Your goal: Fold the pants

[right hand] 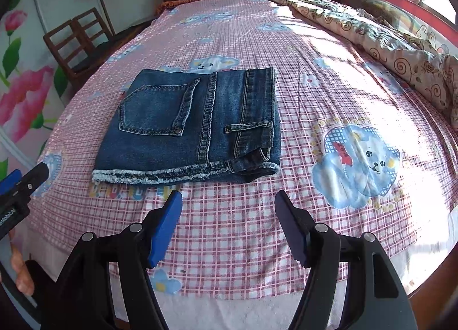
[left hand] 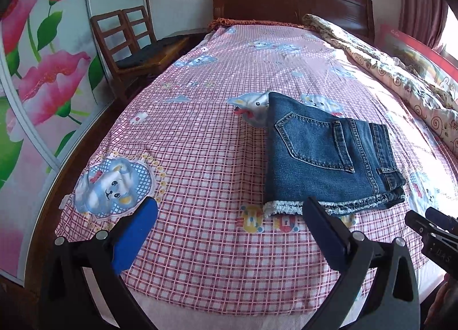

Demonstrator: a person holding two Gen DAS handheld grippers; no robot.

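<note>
We see the pants (right hand: 189,124), blue denim folded into a compact stack with a back pocket on top, lying on the checked sheet (right hand: 234,238) at centre left of the right wrist view. Our right gripper (right hand: 228,201) hangs below their frayed edge, jaws wide and empty. Our left gripper (left hand: 229,210) is likewise spread wide, gripping nothing, low in its frame.

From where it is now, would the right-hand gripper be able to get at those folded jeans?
Probably yes. The right gripper is open and empty, pointing at the frayed edge of the folded jeans, with only bare checked bedsheet between them. The left gripper sits off to the side, clear.
</note>
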